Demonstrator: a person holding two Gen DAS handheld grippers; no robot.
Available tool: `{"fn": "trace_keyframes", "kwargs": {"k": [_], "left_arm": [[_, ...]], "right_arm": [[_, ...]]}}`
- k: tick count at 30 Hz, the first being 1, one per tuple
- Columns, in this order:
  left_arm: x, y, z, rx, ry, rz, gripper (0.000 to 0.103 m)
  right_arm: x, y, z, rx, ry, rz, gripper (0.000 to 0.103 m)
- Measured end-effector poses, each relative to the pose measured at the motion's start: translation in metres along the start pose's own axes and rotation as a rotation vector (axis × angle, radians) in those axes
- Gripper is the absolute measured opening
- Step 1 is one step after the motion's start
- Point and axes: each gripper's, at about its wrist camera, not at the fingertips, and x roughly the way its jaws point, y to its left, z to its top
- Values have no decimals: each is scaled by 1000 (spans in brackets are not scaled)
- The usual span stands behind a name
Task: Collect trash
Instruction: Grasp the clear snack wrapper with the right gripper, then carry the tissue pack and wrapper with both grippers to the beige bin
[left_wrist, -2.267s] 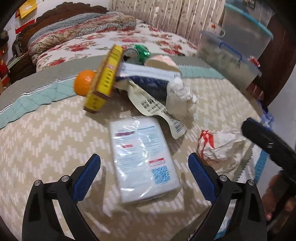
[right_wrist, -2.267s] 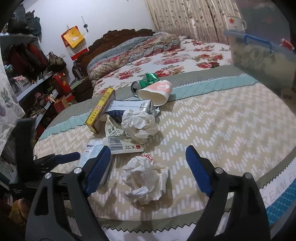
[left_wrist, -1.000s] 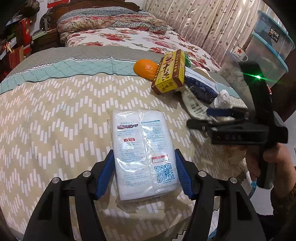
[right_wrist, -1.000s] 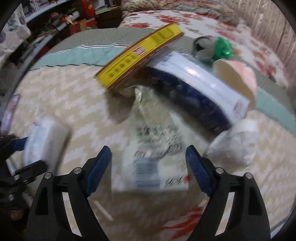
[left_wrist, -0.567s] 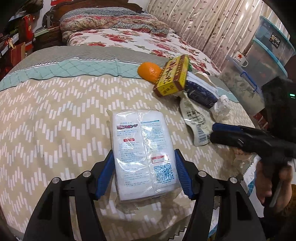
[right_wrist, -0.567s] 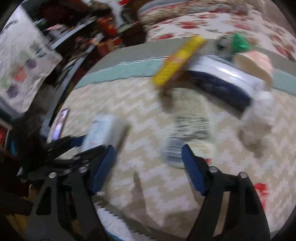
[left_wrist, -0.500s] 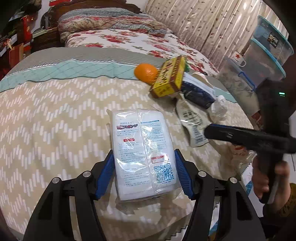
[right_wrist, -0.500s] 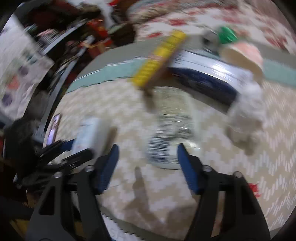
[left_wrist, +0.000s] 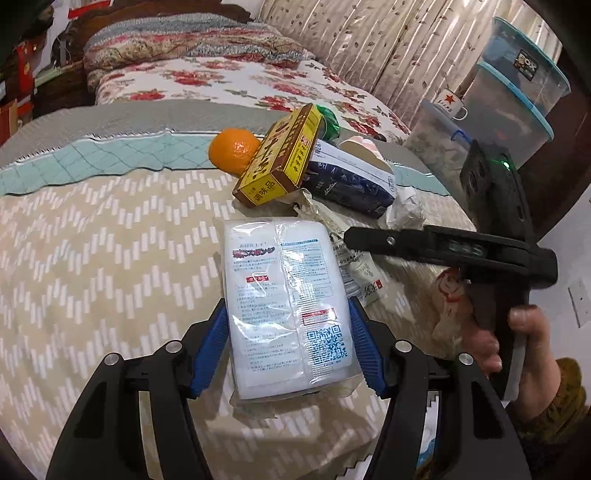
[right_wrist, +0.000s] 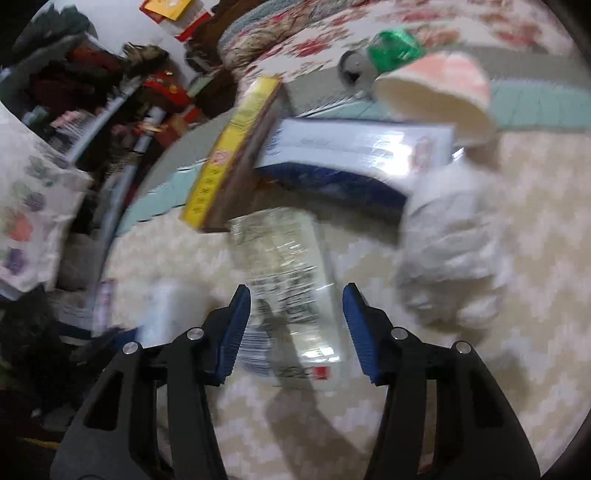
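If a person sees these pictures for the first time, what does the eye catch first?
First, the white plastic-wrapped pack clamped in the left gripper near the bed's edge. Behind it, an orange beside a tilted yellow box. The right gripper hovers over a clear printed wrapper.

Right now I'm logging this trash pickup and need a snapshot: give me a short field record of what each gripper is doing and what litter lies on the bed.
surface: zigzag-patterned bedspread
left gripper: shut on the white plastic-wrapped pack
right gripper: jaws just closing, astride the clear printed wrapper; pads not yet pressing
pile behind: yellow box leaning on the blue-and-white pack, orange, green can, paper cup, crumpled tissue
view quality: right wrist blurred
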Motion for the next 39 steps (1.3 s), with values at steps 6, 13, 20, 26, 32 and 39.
{"fn": "trace_keyframes", "kwargs": {"k": [6, 13, 20, 26, 32, 39], "left_arm": [[8, 12, 1, -36, 26, 1, 59], [6, 15, -1, -45, 26, -8, 59], [-22, 17, -8, -38, -19, -40, 58], [-49, -14, 8, 31, -72, -114, 58], [-28, -116, 51, 252, -23, -196, 58], [60, -287, 95, 471, 179, -347, 58]], "right_arm": [[0, 5, -9, 63, -1, 275, 44], [23, 12, -16, 88, 14, 224, 30], [-8, 49, -30, -53, -73, 169, 11], [-89, 42, -47, -92, -246, 225, 11], [-158, -23, -56, 3, -449, 100, 11], [-252, -169, -100, 230, -635, -131, 11]]}}
